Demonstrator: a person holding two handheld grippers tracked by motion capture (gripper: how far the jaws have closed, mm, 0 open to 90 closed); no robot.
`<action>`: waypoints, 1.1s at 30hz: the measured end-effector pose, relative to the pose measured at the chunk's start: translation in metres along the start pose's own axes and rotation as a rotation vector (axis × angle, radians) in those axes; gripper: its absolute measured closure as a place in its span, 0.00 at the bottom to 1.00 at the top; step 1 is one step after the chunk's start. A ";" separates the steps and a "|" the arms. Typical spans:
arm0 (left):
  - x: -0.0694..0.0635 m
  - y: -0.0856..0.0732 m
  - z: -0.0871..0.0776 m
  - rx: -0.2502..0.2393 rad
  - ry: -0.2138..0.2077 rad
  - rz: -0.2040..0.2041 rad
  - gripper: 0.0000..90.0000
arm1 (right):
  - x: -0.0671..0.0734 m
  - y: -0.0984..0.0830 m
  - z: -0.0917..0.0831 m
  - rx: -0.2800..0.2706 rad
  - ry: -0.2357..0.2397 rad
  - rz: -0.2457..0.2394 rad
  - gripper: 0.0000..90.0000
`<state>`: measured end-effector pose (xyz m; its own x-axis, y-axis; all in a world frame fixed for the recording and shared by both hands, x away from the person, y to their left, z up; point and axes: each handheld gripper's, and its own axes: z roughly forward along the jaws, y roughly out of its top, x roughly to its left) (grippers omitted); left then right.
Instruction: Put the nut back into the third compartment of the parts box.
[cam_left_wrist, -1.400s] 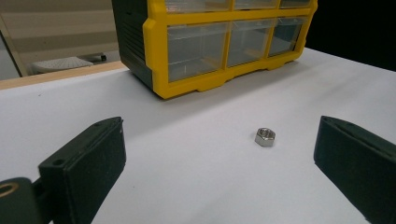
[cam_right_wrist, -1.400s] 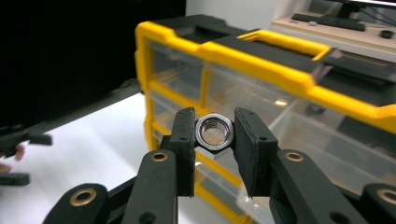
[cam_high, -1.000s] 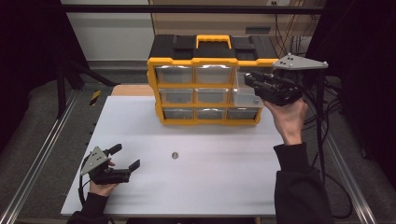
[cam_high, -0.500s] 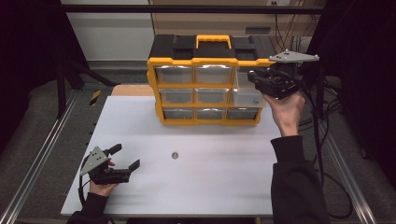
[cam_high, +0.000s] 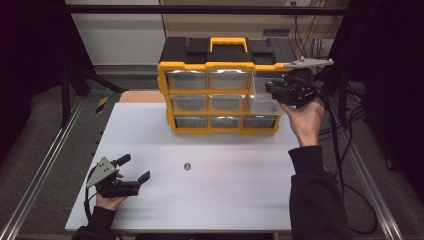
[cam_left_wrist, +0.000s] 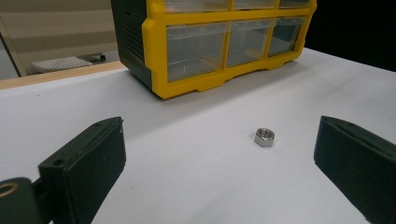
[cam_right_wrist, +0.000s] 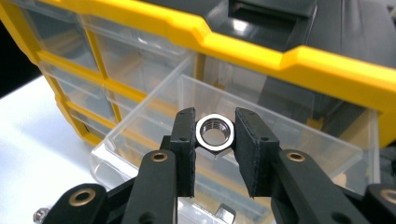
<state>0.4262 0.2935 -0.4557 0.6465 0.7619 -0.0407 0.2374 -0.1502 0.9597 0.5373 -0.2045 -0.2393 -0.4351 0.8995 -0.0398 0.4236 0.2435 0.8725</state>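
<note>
While the right tool (cam_right_wrist: 215, 135) pinches a nut (cam_right_wrist: 214, 133), the drawer (cam_right_wrist: 261, 107) rim sits just beyond.

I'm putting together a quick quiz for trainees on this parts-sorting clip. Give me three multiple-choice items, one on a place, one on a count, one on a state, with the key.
1. Where does the loose nut lie?
A. on the white table, in front of the organiser
B. on top of the organiser
C. in the left tool

2. How many drawer fronts per row does the yellow organiser have?
A. two
B. three
C. five

3. What state is the right tool in?
A. wide open, nothing in it
B. shut on a held nut
C. lying on the table

Key: 1 A, the high view shows it on bare table between the left tool and the organiser. 2 B, three clear fronts run across each row. 3 B, the right gripper view shows both pads pressing the nut over the pulled-out drawer.
</note>
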 end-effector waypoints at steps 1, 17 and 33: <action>0.000 0.000 0.000 -0.001 0.000 0.000 0.02 | 0.001 0.000 0.000 0.009 -0.007 -0.002 0.77; 0.000 0.000 -0.001 -0.004 0.003 -0.004 0.02 | 0.017 -0.014 -0.041 -0.343 0.046 -0.032 0.19; 0.000 0.001 -0.001 -0.004 0.005 -0.003 0.02 | 0.055 -0.071 -0.052 -0.380 0.136 -0.043 0.01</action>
<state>0.4257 0.2942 -0.4549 0.6419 0.7656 -0.0426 0.2365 -0.1448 0.9608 0.4419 -0.1910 -0.2777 -0.5576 0.8292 -0.0382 0.0894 0.1058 0.9904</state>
